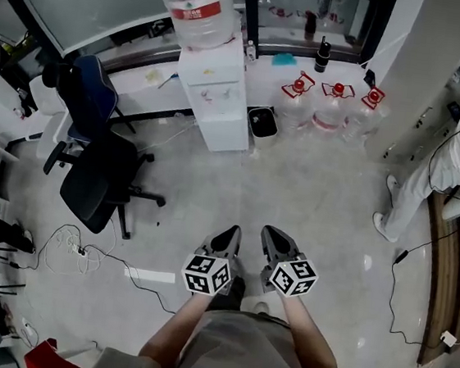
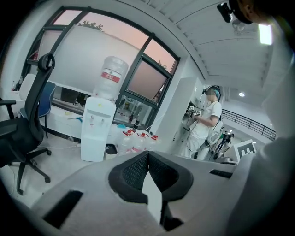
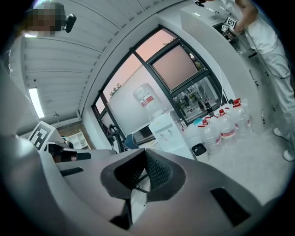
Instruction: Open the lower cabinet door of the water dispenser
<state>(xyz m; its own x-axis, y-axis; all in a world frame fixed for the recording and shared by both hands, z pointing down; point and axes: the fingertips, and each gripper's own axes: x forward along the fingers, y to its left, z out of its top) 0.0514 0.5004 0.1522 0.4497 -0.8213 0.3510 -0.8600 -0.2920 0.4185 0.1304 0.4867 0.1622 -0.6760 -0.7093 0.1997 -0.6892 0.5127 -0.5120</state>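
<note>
**Obs.** The white floor-standing water dispenser [image 1: 213,95], with an inverted clear bottle on top, stands at the far counter. Its lower cabinet door [image 1: 222,127] is the flat white panel beneath the taps. It looks closed. I cannot make out a handle or the hinge side from here. A small black waste bin [image 1: 262,123] sits just beside the dispenser. A black office chair [image 1: 99,176] stands off its other side.

**Grippers.** The left gripper [image 1: 229,233] and right gripper [image 1: 274,235] are side by side, well short of the dispenser and aimed toward it. Each has its jaws pressed together with nothing between them.

**Step, as judged.** Approach only; the door is untouched.

**To do it well.**
- Come in at the dispenser's front between chair and bin, and go low, since the door is its bottom half.
- Find the pull edge or recess up close before committing.
- One gripper should do: part its jaws to pinch that edge.
- Pull along the door's swing rather than straight out, because the bottle probably makes the dispenser top-heavy.
- The other gripper could steady the dispenser's body.
</note>
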